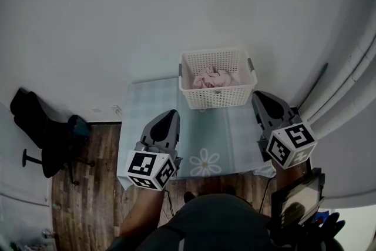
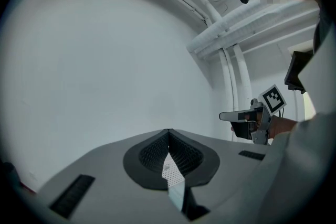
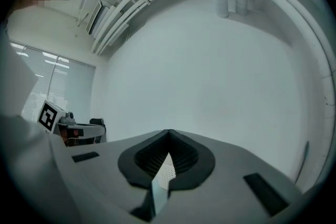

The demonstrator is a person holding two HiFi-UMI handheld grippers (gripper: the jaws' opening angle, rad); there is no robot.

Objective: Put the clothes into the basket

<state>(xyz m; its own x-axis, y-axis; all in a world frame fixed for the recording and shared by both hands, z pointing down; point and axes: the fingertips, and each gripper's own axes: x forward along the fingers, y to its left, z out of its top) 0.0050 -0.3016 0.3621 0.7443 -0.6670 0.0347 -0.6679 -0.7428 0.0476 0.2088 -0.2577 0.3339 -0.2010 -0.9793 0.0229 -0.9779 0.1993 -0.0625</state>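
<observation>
A white woven basket [image 1: 217, 101] stands at the far edge of the pale checked table [image 1: 150, 109], and a pink garment [image 1: 211, 77] lies crumpled inside it. My left gripper [image 1: 172, 113] hovers over the table's near left part, short of the basket, shut and empty. My right gripper [image 1: 257, 94] is beside the basket's right corner, also shut with nothing in it. In the left gripper view the jaws [image 2: 168, 132] meet at the tip against a bare white wall, and the right gripper [image 2: 247, 118] shows at the side. In the right gripper view its jaws [image 3: 168, 132] are likewise pressed together.
A black office chair [image 1: 47, 132] stands on the wooden floor left of the table. White pipes [image 1: 346, 85] run along the wall at the right. A dark screen [image 1: 296, 194] sits near my right hip. A daisy print [image 1: 205, 161] marks the table's near edge.
</observation>
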